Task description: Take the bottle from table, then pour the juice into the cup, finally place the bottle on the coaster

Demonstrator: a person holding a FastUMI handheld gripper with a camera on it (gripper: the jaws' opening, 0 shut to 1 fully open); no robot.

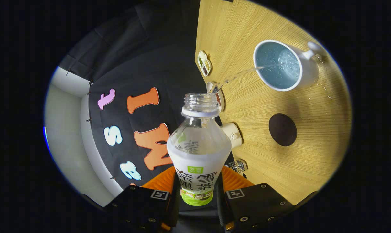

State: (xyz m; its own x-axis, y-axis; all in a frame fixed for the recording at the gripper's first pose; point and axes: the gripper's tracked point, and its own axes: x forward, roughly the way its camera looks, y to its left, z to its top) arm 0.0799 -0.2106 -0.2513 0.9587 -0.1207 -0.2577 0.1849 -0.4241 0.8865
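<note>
Both tongs [197, 191] grip bottle [198, 152] over wooden table [279, 161].

My fingers [163, 191] hide the bottle's [198, 152] base. It covers part of a small dish [218, 97]. Trinkets [204, 63] beyond stay too small to tell.

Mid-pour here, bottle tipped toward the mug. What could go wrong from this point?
1. The thin stream from the clear plastic bottle enters the white ceramic mug near its rim; droplets already lie on the wooden table by the mug, so a slight wobble may spill more.
2. The tongs grip the bottle low on its label; tilted, it could slip.
3. The dark round coaster sits near the mug, so setting down may nudge it.
</note>
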